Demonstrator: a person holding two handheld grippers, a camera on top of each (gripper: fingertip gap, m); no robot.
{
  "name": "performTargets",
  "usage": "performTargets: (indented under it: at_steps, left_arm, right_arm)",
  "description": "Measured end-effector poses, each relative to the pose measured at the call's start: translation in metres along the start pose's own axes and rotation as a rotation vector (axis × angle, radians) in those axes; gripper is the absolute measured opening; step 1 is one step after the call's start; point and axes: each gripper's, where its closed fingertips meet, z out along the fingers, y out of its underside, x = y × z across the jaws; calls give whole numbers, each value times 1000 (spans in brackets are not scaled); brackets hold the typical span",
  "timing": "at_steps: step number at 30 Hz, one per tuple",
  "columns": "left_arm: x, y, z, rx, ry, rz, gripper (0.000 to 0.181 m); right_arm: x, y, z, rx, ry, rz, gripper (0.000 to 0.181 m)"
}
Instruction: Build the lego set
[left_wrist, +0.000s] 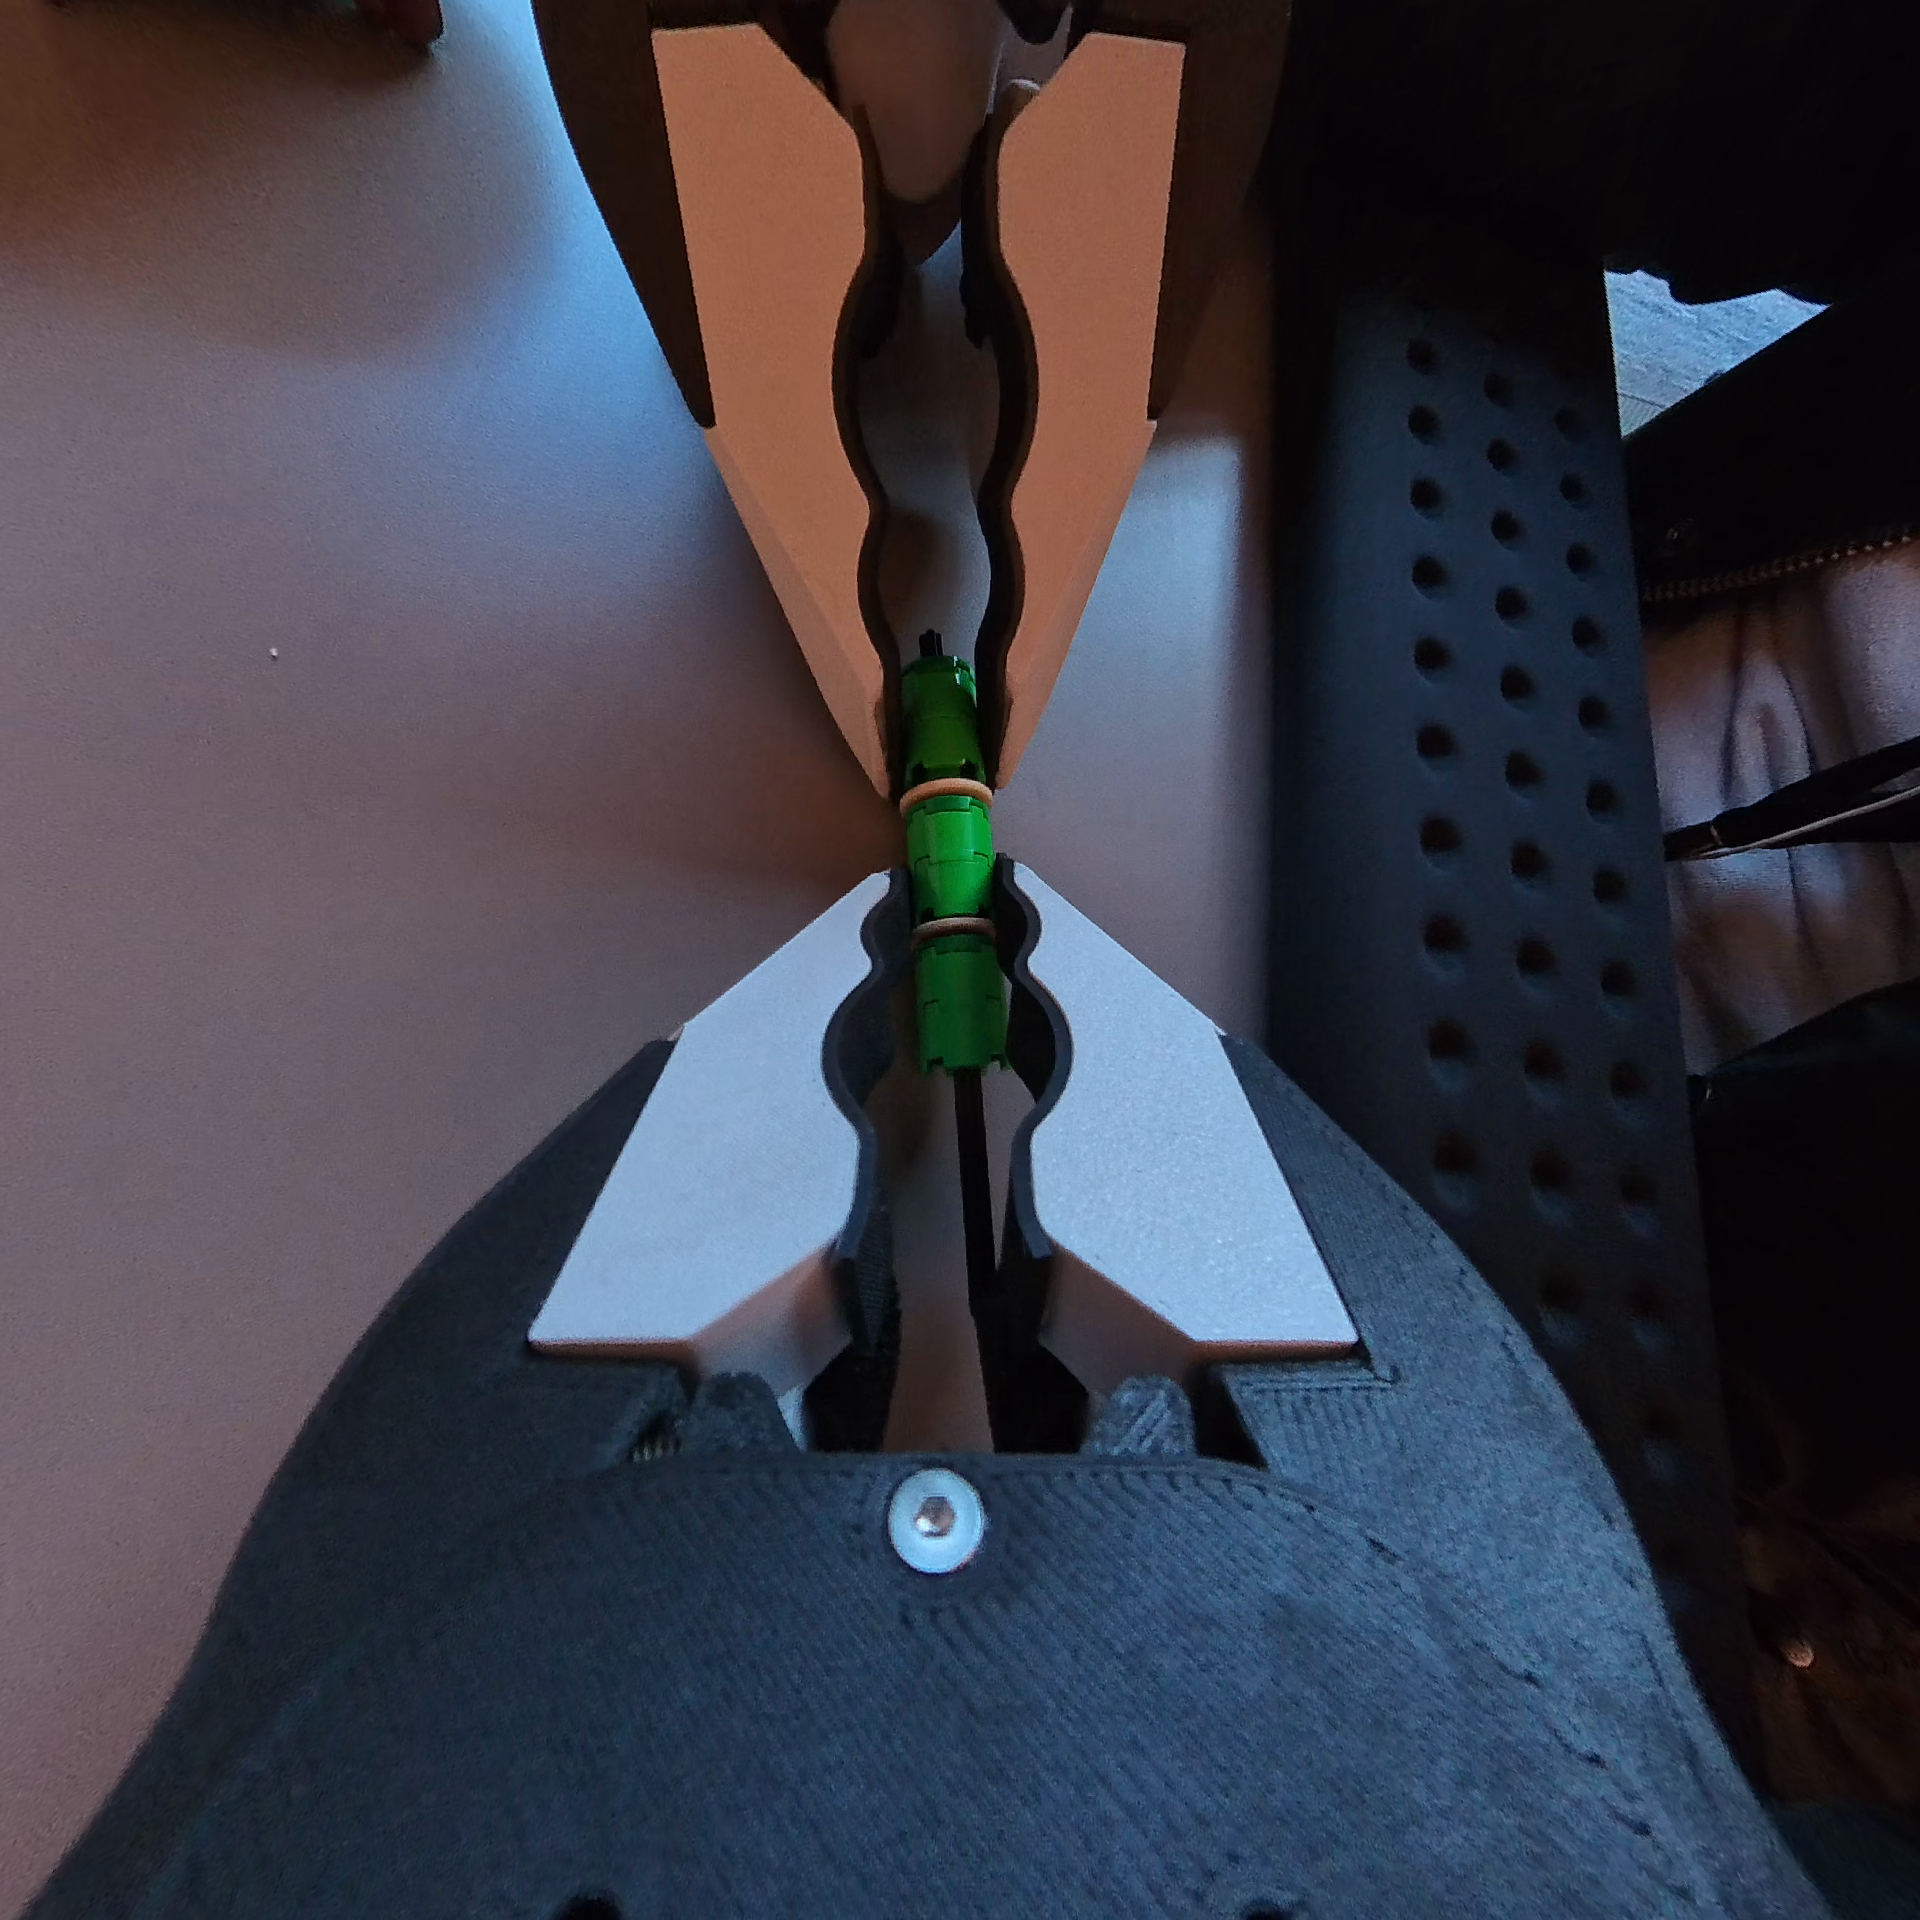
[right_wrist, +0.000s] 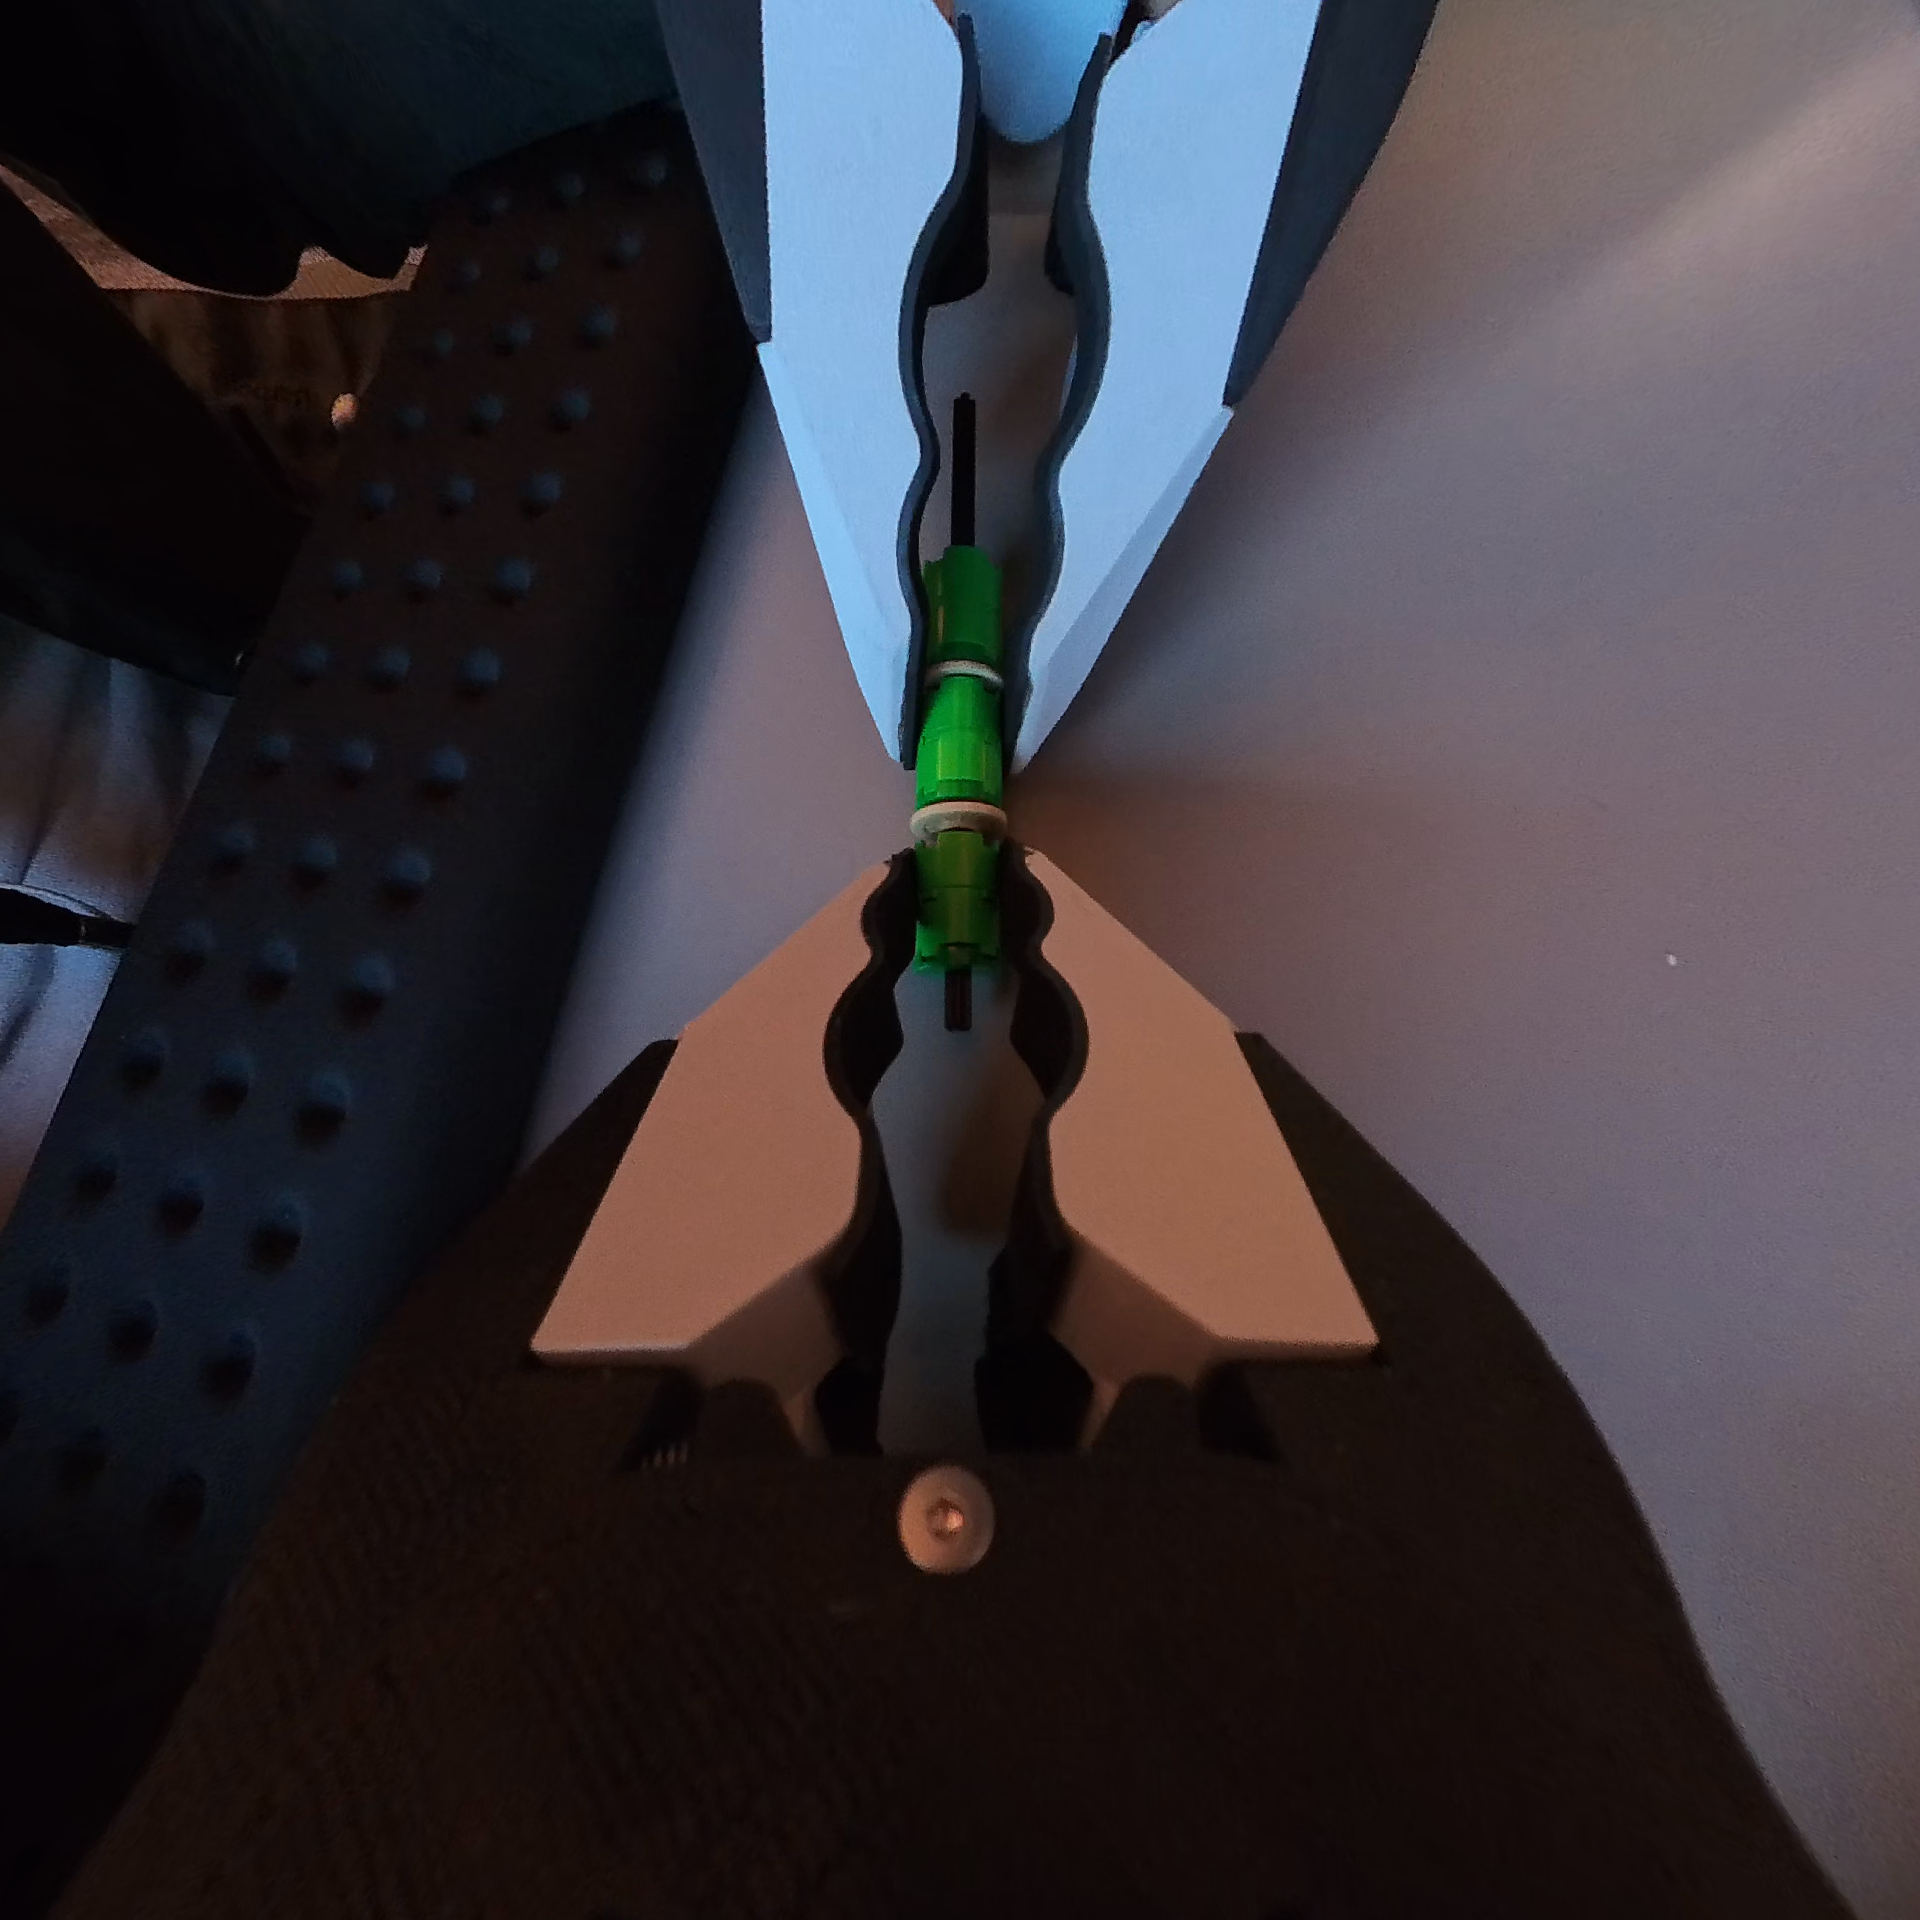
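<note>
A green lego stem (left_wrist: 948, 862) of stacked round green pieces with two tan rings sits on a thin black axle (left_wrist: 975, 1174). My left gripper (left_wrist: 943, 883) is shut on its near end, and the axle runs back between the fingers. My right gripper (left_wrist: 943, 784) faces it tip to tip from the top of the view and is shut on the stem's far end. In the right wrist view the stem (right_wrist: 958, 769) spans both grippers: my right gripper (right_wrist: 956, 862) holds the near end, the left gripper (right_wrist: 958, 743) the far end, where the black axle (right_wrist: 964, 468) sticks out.
A pale table top (left_wrist: 312, 727) lies below both grippers. A dark perforated chair part (left_wrist: 1496, 831) and dark fabric are at the right of the left wrist view. The chair part also shows at the left of the right wrist view (right_wrist: 343, 831). My left and right fingertips are right by each other.
</note>
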Motion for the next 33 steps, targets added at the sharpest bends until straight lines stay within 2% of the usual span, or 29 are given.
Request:
performTargets:
  at_steps: [33]
  left_arm:
    - [8, 12, -12, 43, 21, -56, 16]
  right_arm:
    - [-6, -2, 5, 10, -24, -10, 19]
